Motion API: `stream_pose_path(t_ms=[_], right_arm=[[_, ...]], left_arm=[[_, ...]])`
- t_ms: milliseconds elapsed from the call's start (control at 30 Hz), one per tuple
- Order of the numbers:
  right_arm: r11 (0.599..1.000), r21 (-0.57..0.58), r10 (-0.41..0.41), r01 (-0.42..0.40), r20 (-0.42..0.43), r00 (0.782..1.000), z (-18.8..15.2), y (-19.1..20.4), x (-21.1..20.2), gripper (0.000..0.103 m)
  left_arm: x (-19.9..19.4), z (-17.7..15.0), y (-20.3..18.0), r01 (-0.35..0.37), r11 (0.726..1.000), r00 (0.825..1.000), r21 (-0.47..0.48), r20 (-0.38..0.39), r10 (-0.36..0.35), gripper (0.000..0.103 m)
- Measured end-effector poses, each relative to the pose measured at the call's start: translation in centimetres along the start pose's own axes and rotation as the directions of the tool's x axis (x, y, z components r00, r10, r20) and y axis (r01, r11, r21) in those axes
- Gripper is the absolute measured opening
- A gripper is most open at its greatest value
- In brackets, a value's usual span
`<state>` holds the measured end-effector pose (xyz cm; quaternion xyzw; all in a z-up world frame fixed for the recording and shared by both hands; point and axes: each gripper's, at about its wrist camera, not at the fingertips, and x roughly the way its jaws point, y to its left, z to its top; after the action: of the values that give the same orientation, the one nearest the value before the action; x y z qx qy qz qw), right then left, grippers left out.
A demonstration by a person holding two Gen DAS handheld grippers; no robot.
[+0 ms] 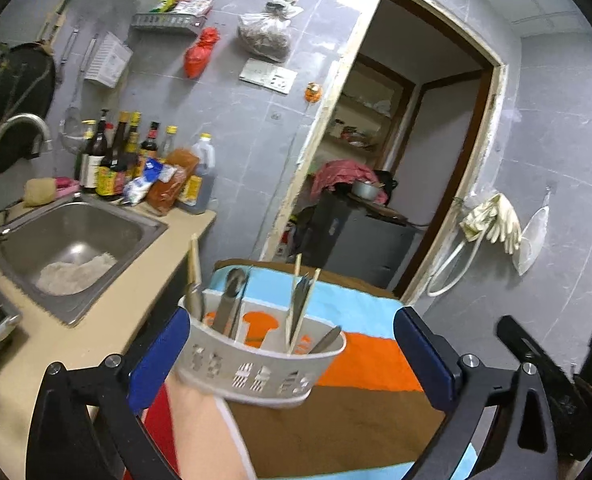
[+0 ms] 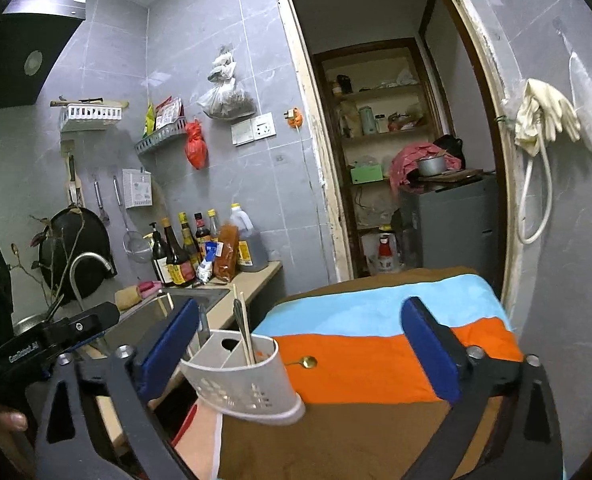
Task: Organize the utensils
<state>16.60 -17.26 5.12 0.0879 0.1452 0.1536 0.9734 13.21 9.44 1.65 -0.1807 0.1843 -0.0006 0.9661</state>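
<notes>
both grippers, left gripper (image 1: 292, 344) and right gripper (image 2: 303, 344), spread wide, empty, near white utensil caddy (image 1: 256, 364)

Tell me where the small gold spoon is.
In the right wrist view, the gold spoon lies alone on the cloth's orange stripe, just right of the white utensil holder.

A white plastic caddy (image 1: 256, 364) with cut-out patterns in its wall stands upright on the striped cloth, near its left edge. Its compartments hold metal spoons (image 1: 230, 300), a fork (image 1: 300, 300) and wooden chopsticks (image 1: 296, 308), all standing handle-down and leaning. A small gold spoon (image 2: 304, 362) lies flat on the orange stripe just beside the caddy.
</notes>
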Motion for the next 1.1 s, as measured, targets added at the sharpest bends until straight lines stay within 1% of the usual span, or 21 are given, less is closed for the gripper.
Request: stream_pose_path(t_ms=[33,200,333,467,633,767,933,1100], right_arm=[[1.000,-0.006,-0.007,0.007,0.001,1.000,0.0,0.0,-0.6,0.102],[0.999,-0.023,-0.027,0.027,-0.022,0.999,-0.8,0.1,-4.4,0.102],[0.999,-0.014,-0.036,0.035,-0.057,0.998,-1.8,-0.1,-6.3,0.102],[0.999,-0.007,-0.048,0.048,-0.091,0.995,-2.9,-0.4,-7.8,0.102],[0.998,-0.002,-0.066,0.066,-0.099,0.993,-3.6,-0.7,-9.4,0.102],[0.998,-0.013,-0.067,0.065,-0.117,0.991,-4.3,-0.4,-9.8,0.102],[0.997,-0.017,-0.070,0.069,-0.126,0.990,-4.8,-0.1,-10.5,0.102],[0.997,-0.018,-0.079,0.077,-0.115,0.990,-4.6,-0.1,-11.3,0.102]], left_arm=[[-0.6,-0.3,0.0,-0.025,1.000,1.000,-0.005,-0.008,0.025,0.102],[-2.7,-1.9,0.3,-0.107,0.994,0.993,-0.019,-0.062,0.105,0.102],[-4.3,-3.1,0.4,-0.139,0.990,0.987,-0.014,-0.088,0.137,0.102],[-5.7,-3.6,0.5,-0.141,0.990,0.986,-0.030,-0.090,0.138,0.102],[-7.4,-3.6,0.4,-0.141,0.989,0.988,-0.046,-0.067,0.138,0.102],[-8.2,-3.4,0.5,-0.141,0.988,0.989,-0.055,-0.052,0.138,0.102],[-9.1,-3.5,0.4,-0.167,0.986,0.986,0.006,-0.027,0.167,0.102],[-9.6,-4.3,0.4,-0.190,0.979,0.981,0.070,-0.023,0.192,0.102]])
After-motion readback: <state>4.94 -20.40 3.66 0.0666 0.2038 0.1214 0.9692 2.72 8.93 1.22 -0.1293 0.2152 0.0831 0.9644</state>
